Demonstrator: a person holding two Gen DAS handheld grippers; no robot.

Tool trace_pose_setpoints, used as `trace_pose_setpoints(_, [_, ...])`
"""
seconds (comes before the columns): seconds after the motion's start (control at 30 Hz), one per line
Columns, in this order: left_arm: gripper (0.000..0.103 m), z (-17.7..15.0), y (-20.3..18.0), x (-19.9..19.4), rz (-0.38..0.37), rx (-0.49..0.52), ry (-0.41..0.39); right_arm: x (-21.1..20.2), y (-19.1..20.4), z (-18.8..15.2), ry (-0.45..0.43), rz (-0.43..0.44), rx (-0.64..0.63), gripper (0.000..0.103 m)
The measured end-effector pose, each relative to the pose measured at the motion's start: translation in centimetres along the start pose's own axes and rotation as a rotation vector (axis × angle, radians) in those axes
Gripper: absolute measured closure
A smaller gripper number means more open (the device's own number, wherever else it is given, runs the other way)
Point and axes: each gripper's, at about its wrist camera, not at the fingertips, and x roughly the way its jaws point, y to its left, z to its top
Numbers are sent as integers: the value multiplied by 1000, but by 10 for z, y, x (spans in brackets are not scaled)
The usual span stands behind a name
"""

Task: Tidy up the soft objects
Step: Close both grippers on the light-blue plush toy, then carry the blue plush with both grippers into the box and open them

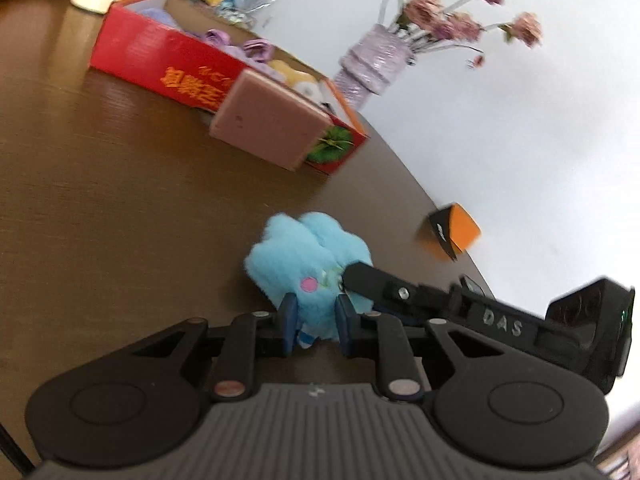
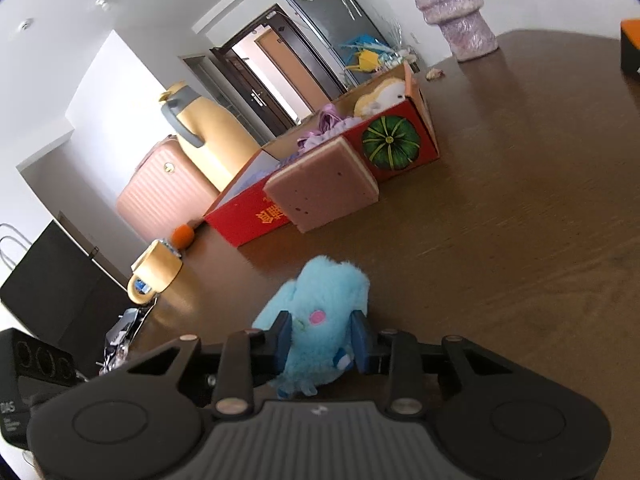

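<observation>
I have both sets of fingers, left (image 1: 316, 322) and right (image 2: 322, 338), pinched on the blue plush (image 1: 308, 260). Ahead, the box (image 1: 160, 60) holds several toys; this plush and the pink sponge (image 1: 272, 120) remain on the bench (image 1: 100, 200).

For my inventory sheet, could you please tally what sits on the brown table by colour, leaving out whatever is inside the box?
Blue: 1, the blue plush toy
Red: 1, the red cardboard box
Pink: 1, the pink sponge block
Lilac: 1, the lilac vase
Orange and black: 1, the orange-and-black box
Total: 5
</observation>
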Motion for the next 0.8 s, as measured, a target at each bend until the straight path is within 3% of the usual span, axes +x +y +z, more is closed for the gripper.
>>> trace_pose_setpoints(0.37, [82, 8, -17, -15, -51, 9, -51, -30, 9, 2, -80, 14, -10, 73])
trace_pose_setpoints(0.53, [83, 56, -24, -7, -88, 32, -118, -31, 21, 35, -144, 27, -61, 73])
trace_pose_setpoints(0.63, [83, 99, -27, 6, -131, 39, -136, -25, 28, 67, -197, 23, -82, 74])
trace_pose_setpoints(0.8, [83, 168, -28, 40, -138, 46, -137, 3, 24, 130, -236, 31, -66, 76])
